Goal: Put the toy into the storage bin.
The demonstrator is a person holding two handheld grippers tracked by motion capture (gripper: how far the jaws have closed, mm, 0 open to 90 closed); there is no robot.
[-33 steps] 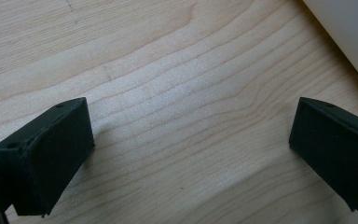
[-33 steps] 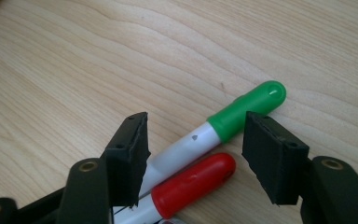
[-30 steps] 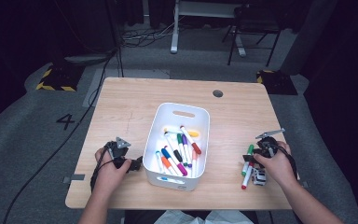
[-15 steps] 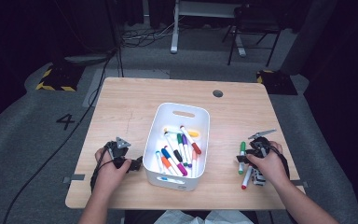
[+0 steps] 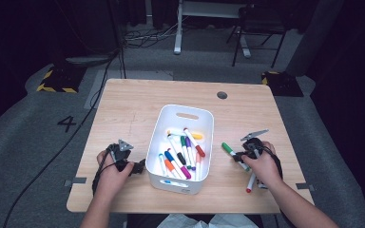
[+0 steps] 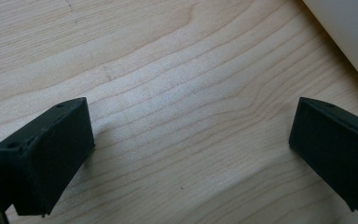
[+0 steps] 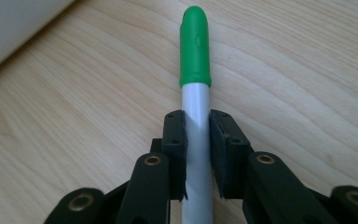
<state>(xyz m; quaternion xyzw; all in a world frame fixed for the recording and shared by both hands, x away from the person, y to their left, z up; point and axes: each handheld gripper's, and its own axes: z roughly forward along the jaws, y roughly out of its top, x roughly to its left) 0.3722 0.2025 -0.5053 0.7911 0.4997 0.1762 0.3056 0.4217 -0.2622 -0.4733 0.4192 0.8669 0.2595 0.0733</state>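
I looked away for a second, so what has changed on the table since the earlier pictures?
The right gripper, shut on the green marker, carried it left toward the white bin. The left gripper stayed open beside the bin; the red marker stayed on the table.

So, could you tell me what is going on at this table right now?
A person is sorting markers into a white bin in the middle of a wooden table. The right gripper has its jaws shut on a green-capped marker, held to the right of the bin. A red-tipped marker lies on the table by that hand. The left gripper rests open on the wood beside the bin's left wall, holding nothing. Several coloured markers already lie in the bin.
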